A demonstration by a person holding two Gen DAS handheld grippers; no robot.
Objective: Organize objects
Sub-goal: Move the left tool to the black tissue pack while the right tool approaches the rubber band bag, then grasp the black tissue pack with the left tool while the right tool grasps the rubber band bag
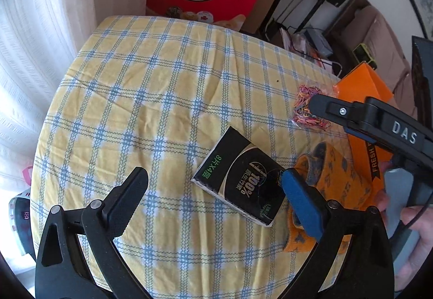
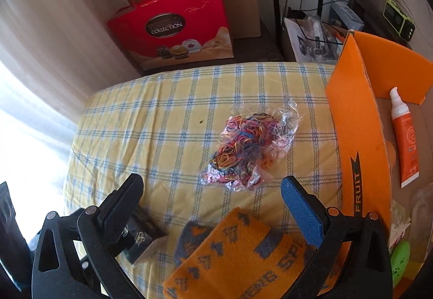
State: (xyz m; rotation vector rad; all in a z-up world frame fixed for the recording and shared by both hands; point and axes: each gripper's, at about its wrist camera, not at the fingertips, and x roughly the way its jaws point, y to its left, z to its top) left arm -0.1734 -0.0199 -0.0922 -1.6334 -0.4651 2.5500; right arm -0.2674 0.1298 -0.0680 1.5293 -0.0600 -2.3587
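Orange cardboard marks my goal: the fruit box (image 2: 360, 120) stands open at the table's (image 1: 151, 88) right edge, and in the right wrist view it already holds an orange-and-white tube (image 2: 404, 136), with a green thing and some crumpled wrapping lower down that I can't identify. So I judge the sorting partly done. Three things are left on the checked cloth, all on the side of the box facing the table's middle: the clear bag of coloured rubber bands (image 2: 251, 147) near the box's wall, the orange-and-grey sock (image 2: 238, 255) closer to me and just beside the box, and the black tissue pack (image 1: 240, 177) touching or nearly touching the sock on its far side from the box. My left tongs (image 1: 213, 190) are spread wide and empty, blue pad over the sock's cuff, with the tissue pack lying between the fingers. My right tongs (image 2: 211, 196) are equally wide and empty above the sock, the bag of bands just ahead. As for room, the cloth away from the box is bare right to the curtain side, so approach is free there. The box's tall near wall is the obstacle; anything carried must clear it. The right tongs reach across the bag in the left wrist view, so I'd watch for the two rigs crowding.
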